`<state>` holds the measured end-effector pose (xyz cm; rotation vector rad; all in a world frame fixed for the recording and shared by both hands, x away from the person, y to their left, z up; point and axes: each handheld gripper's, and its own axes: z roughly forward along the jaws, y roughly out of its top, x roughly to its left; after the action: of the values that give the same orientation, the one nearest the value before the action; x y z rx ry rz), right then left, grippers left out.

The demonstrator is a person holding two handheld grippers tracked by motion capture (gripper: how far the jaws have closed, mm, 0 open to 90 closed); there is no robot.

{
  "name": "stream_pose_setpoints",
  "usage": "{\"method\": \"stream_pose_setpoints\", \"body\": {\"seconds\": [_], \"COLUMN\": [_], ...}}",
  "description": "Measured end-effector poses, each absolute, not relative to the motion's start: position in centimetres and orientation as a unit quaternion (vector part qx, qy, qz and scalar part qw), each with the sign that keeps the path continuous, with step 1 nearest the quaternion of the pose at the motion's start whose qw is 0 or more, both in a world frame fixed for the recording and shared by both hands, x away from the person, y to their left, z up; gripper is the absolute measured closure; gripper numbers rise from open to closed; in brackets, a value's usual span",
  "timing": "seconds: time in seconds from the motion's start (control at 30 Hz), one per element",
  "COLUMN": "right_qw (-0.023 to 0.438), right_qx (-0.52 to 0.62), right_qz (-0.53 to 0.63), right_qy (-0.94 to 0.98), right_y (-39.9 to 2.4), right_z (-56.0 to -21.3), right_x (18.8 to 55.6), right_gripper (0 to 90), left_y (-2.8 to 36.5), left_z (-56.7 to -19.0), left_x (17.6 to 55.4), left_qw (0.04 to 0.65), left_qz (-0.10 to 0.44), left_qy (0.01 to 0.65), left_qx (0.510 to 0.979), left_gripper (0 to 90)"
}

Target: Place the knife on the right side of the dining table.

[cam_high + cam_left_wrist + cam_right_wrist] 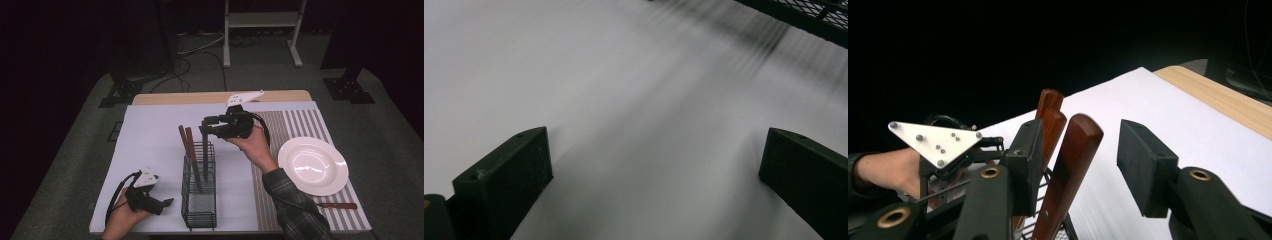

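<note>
Wood-handled utensil [1068,175] upright in wire caddy [199,200], betw right claw [1080,160] pads, not gripped, left claw [654,170] released.

Room is dim; light falls mainly on the table [220,97], whose pale wooden edge shows beyond the right-hand tool, with a white sheet [150,135] spread below and to the left of that tool and a grey-striped mat [300,125] to its right. Grey carpet floor [65,150] surrounds the table on all sides, with black cables [192,65] trailing over it behind the tool. Further back, beyond the tool, a white metal frame stand [262,20] rests on the floor, black stand feet [117,92] sit at far left and far right [347,87], and the walls are lost in darkness.
</note>
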<state>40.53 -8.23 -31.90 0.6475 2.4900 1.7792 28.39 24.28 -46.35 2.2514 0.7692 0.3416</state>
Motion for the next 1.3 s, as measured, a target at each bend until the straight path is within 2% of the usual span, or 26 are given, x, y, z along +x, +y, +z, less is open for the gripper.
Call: {"method": "stream_pose_setpoints", "body": {"seconds": [0.2,0.37,0.83,0.93,1.2,1.23,1.3], "right_qw": [-0.005,-0.008,-0.009,-0.008,-0.014,-0.017,-0.021], "right_qx": [0.205,0.2,0.185,0.175,0.163,0.16,0.16], "right_qz": [0.574,0.577,0.581,0.579,0.577,0.581,0.582], "right_qy": [0.792,0.792,0.793,0.796,0.8,0.797,0.797], "right_y": [-8.0,-8.3,-8.7,-8.6,-8.3,-8.3,-8.3], "right_z": [-32.0,-31.9,-31.1,-30.8,-30.6,-30.6,-30.5], "right_x": [40.9,40.5,39.1,38.7,38.3,38.2,38.2], "right_gripper": [57.8,64.8,66.7,72.0,74.5,78.1,78.4], "left_y": [24.3,24.3,24.3,24.3,24.3,24.3,24.3], "left_z": [-46.3,-46.3,-46.3,-46.3,-46.4,-46.4,-46.4], "left_x": [28.4,28.4,28.4,28.4,28.4,28.4,28.4], "left_qw": [0.361,0.361,0.361,0.361,0.361,0.361,0.361], "left_qz": [0.133,0.133,0.133,0.133,0.133,0.133,0.133], "left_qy": [0.298,0.298,0.298,0.298,0.298,0.298,0.298], "left_qx": [0.874,0.874,0.874,0.874,0.874,0.873,0.873], "left_gripper": [0.0,0.0,0.0,0.0,0.0,0.0,0.0]}}
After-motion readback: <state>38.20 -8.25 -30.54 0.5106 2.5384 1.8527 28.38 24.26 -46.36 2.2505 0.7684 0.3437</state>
